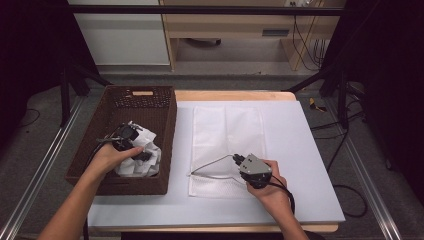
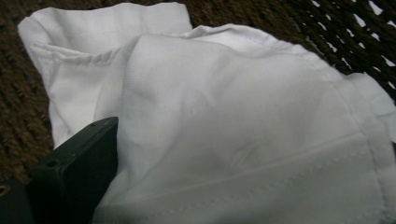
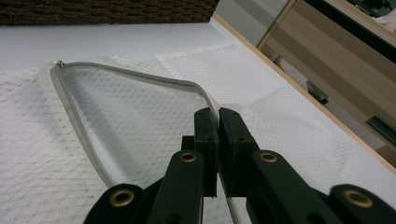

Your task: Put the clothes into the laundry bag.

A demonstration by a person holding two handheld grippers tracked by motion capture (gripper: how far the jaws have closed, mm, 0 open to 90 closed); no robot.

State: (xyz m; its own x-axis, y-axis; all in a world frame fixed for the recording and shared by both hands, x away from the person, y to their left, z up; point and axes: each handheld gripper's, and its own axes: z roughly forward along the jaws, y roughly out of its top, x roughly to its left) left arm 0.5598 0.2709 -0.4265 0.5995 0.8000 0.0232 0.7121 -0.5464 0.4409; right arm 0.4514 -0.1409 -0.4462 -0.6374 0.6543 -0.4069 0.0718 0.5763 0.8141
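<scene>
1. Mesh laundry bag (image 1: 226, 150), one, flat on white worktop (image 1: 300, 165); grey zipper edge (image 3: 140, 74) lifted, pinched between pressed-together fingers of right gripper (image 3: 218, 116).
2. Left gripper (image 1: 126, 140) lowered into one brown wicker basket (image 1: 100, 125), onto white cloth (image 2: 224, 126); finger state hidden, cannot tell.
3. Basket contents: crumpled white cloth.

The dark brown woven wicker basket (image 1: 152, 131) takes up the left edge of the white-covered table (image 1: 305, 165), its tall walls blocking any sideways approach, so the crumpled white cloth (image 1: 145, 159) inside can be reached from above. The white mesh laundry bag (image 1: 225, 132) lies flat along the table's middle, its grey zip edge (image 1: 212, 162) lifted open. The right edge and near right corner lie bare.
</scene>
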